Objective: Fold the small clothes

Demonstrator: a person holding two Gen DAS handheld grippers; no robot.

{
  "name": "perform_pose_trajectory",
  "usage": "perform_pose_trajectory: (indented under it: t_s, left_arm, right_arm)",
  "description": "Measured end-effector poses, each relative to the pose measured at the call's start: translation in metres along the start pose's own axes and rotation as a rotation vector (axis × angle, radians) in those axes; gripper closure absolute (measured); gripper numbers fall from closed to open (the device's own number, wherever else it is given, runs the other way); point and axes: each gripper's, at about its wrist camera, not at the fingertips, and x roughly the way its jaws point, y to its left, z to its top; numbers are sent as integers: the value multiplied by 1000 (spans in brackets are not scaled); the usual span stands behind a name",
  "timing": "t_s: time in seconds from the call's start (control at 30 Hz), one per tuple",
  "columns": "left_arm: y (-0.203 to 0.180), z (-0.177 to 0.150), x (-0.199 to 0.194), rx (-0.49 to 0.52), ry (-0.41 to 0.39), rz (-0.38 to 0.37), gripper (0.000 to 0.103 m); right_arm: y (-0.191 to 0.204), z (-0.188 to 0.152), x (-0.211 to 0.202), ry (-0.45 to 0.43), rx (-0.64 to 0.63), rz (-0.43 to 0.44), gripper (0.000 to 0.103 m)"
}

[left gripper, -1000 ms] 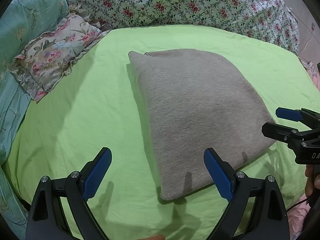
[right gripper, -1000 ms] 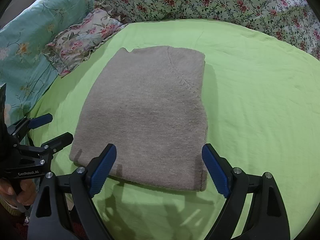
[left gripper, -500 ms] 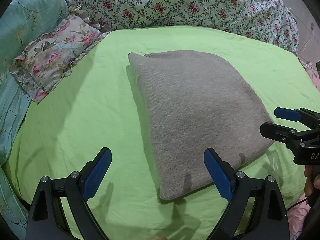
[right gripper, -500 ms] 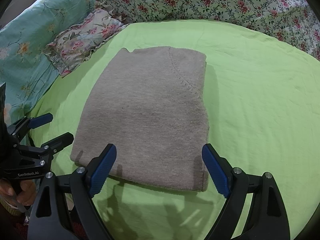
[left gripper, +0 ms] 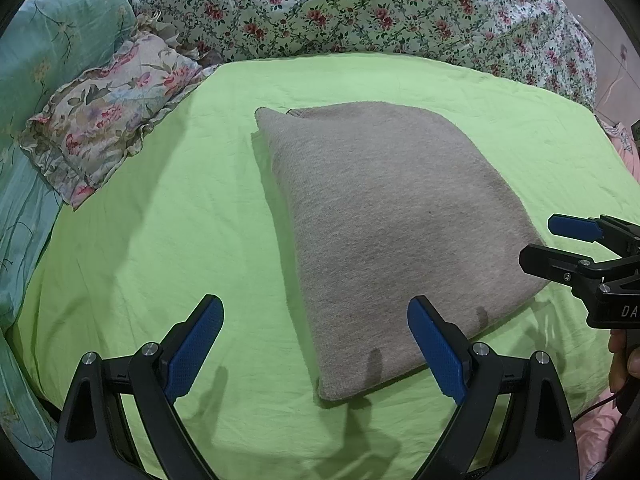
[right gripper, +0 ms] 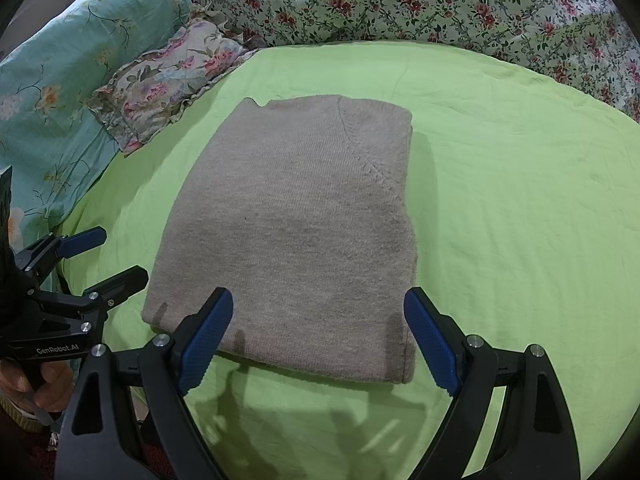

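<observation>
- We see a folded grey sweater [right gripper: 296, 236] lying flat on the bed's green sheet [right gripper: 500, 208], roughly at the middle of the sheet; in the left wrist view the same sweater [left gripper: 392, 224] sits toward 2 o'clock of centre.
- Our left tool [left gripper: 316, 344] hangs above the sheet with its blue pads spread wide, released and gripping nothing; the sweater's near corner lies between the pads, closer to the right one.
- Our right tool [right gripper: 320, 336] is likewise spread wide and empty, poised over the sweater's near edge, with that hem showing between its pads.
- From the right wrist view, the left tool [right gripper: 100, 256] appears at 9 o'clock, just beside the sweater's left corner.
- A ruffled floral pillow [right gripper: 168, 84] rests at 10 o'clock of the sweater, a teal floral quilt [right gripper: 60, 80] beyond it.
- A rose-print blanket [right gripper: 440, 4] runs along the far edge at 12 o'clock.
</observation>
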Motion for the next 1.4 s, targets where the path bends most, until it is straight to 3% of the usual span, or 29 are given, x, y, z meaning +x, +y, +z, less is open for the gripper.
perform_pose_trajectory:
  t_s: [1.4]
  left_arm:
    - [-1,-1,1,-3,7,-5,9]
  right_arm:
    - [1,1,-2,2,-3,4,15]
